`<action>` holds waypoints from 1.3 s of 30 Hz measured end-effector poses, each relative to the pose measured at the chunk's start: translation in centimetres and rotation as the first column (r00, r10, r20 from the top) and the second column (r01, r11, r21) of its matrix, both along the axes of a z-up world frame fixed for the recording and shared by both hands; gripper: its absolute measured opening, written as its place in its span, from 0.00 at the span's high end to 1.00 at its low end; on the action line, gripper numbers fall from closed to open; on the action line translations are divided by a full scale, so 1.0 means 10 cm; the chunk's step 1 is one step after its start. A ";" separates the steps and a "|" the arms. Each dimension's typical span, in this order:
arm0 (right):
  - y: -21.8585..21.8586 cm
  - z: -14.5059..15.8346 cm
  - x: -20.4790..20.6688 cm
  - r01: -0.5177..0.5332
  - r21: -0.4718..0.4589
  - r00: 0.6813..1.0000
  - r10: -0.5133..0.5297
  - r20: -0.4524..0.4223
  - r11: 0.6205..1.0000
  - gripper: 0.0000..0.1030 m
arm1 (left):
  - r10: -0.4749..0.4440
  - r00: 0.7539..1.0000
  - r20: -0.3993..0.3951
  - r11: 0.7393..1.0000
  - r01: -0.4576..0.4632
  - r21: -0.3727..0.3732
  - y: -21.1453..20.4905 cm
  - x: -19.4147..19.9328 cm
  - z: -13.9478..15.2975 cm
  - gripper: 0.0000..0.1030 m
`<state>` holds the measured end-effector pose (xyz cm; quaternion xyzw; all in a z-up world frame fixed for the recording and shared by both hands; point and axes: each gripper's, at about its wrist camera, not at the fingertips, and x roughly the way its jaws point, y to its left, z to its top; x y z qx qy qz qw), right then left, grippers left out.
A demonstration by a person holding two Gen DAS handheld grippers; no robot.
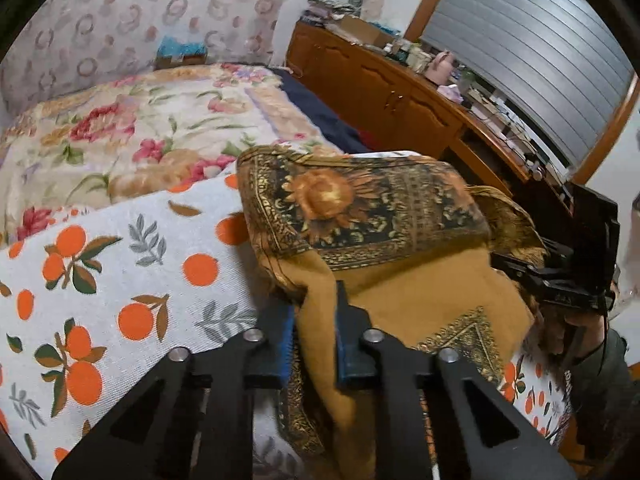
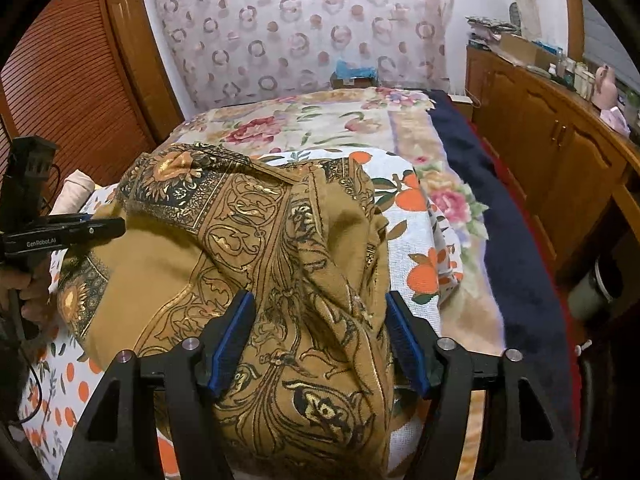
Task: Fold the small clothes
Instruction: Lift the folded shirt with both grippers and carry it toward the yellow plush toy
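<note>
The brown scarf (image 2: 256,240) lies bunched on the orange-print sheet (image 1: 120,280). The left gripper (image 1: 316,344) pinches its edge; the right gripper (image 2: 320,340) stands wide around a fold. The folding seems half done; next it probably needs smoothing flat.

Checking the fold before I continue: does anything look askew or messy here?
Yes. The brown patterned cloth is a rumpled heap on the orange-print sheet, its edges unaligned. The left gripper pinches one fold; the right gripper is open around a bunched ridge.
</note>
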<state>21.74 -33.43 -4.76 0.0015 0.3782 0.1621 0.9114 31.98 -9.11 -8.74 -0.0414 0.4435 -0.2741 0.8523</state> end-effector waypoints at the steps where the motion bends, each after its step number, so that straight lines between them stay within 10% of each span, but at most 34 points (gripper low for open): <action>1: 0.03 -0.03 0.03 -0.004 -0.001 1.000 0.004 0.000 1.000 0.46 | -0.006 1.000 0.021 1.000 0.006 0.008 -0.02 -0.04 0.04 0.87; 6: 0.05 -0.03 0.02 -0.045 0.021 0.999 0.044 0.028 0.999 0.85 | 0.002 0.997 0.075 0.999 0.001 -0.041 0.04 -0.18 0.25 0.88; 22: 1.03 0.74 -0.06 -0.244 -0.077 0.926 0.255 0.279 0.967 0.87 | 0.225 0.935 0.275 0.974 -0.206 -0.097 1.28 -0.89 0.99 0.89; 39: 3.62 0.78 1.15 -0.618 -0.278 0.667 0.678 0.309 0.735 0.88 | 0.659 0.713 0.239 0.749 -0.648 -0.135 3.09 -1.65 0.44 0.89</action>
